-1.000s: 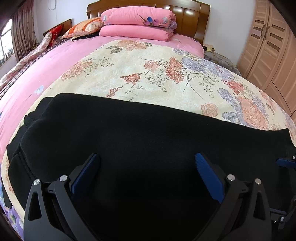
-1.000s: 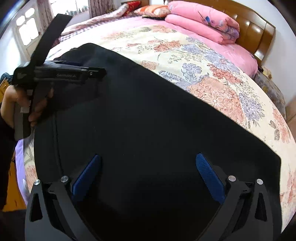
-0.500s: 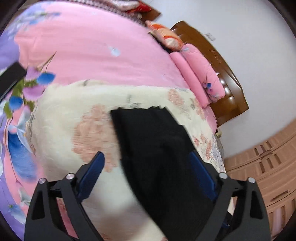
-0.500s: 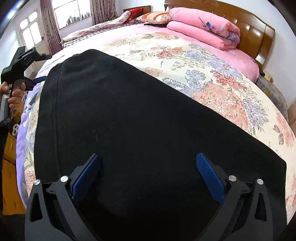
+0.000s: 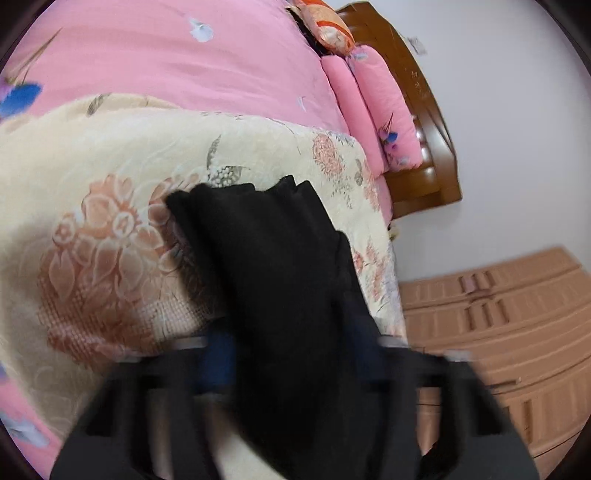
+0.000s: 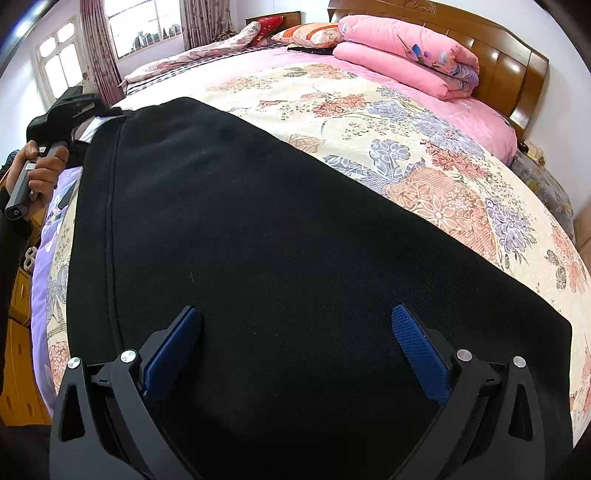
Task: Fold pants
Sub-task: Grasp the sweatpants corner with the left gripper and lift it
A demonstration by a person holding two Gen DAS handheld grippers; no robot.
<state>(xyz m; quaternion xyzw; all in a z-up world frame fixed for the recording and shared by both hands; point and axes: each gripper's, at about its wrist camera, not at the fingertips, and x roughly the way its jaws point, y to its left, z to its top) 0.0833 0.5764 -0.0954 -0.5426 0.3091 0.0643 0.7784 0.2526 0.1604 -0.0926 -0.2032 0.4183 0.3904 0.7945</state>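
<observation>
Black pants (image 6: 258, 240) lie flat across the floral quilt (image 6: 424, 147) on the bed. My right gripper (image 6: 295, 347) hovers open just over the pants' near part, with only fabric below its blue pads. In the left wrist view the pants (image 5: 280, 295) run lengthwise away from me, and their near end passes between the fingers of my left gripper (image 5: 290, 343). Those fingers are motion-blurred and stand closer together than before. The right wrist view shows a hand (image 6: 40, 173) holding the left gripper's handle at the pants' far left end.
Folded pink quilts (image 6: 406, 55) and pillows lie against the wooden headboard (image 6: 509, 62). A wooden wardrobe (image 5: 498, 332) stands beyond the bed's right side. Wooden drawers (image 6: 18, 332) sit at the bed's left side, under a window (image 6: 140, 26).
My left gripper has swung from above the pants to their left end, rolled sideways, and its fingers have narrowed around the fabric. My right gripper has hardly moved.
</observation>
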